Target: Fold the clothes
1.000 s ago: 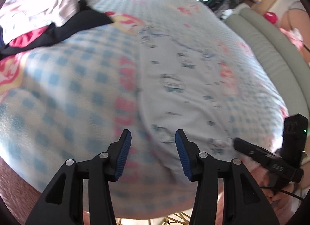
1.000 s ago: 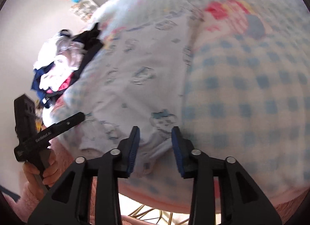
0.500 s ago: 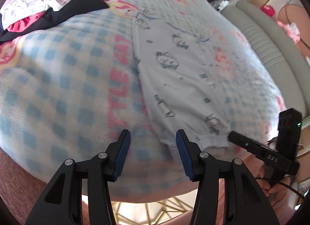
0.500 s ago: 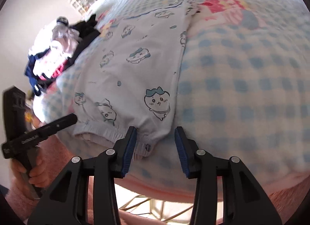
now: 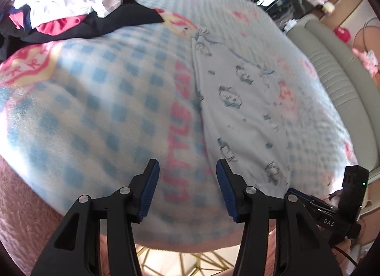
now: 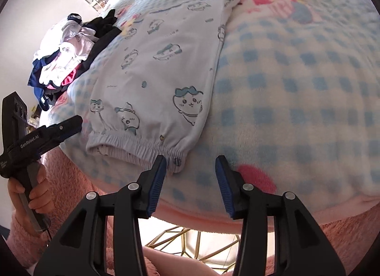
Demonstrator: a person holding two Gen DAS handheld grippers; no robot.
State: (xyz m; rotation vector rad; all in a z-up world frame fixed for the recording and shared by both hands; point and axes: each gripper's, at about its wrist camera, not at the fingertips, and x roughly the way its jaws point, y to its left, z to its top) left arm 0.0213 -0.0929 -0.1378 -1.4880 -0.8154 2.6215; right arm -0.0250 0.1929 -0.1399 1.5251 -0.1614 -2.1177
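Observation:
Pale blue pajama pants (image 6: 161, 81) printed with cartoon animals lie flat and lengthwise on a blue-checked blanket (image 6: 296, 81), elastic waistband (image 6: 142, 150) nearest me. They also show in the left wrist view (image 5: 237, 114). My right gripper (image 6: 189, 182) is open and empty, just in front of the waistband's right corner. My left gripper (image 5: 187, 190) is open and empty, over the blanket just left of the pants' near end. Each gripper appears in the other's view, the left (image 6: 47, 131) and the right (image 5: 332, 211).
A heap of unfolded clothes (image 5: 71, 7), white, red, navy and black, sits at the far left of the blanket; it also shows in the right wrist view (image 6: 68, 55). A grey-green couch (image 5: 337, 81) runs along the right. A gold wire frame (image 6: 190, 240) shows below the blanket's edge.
Both grippers have pulled back from the pants' near end toward the blanket's front edge. The pants now lie flat and spread out. The jaws stay open.

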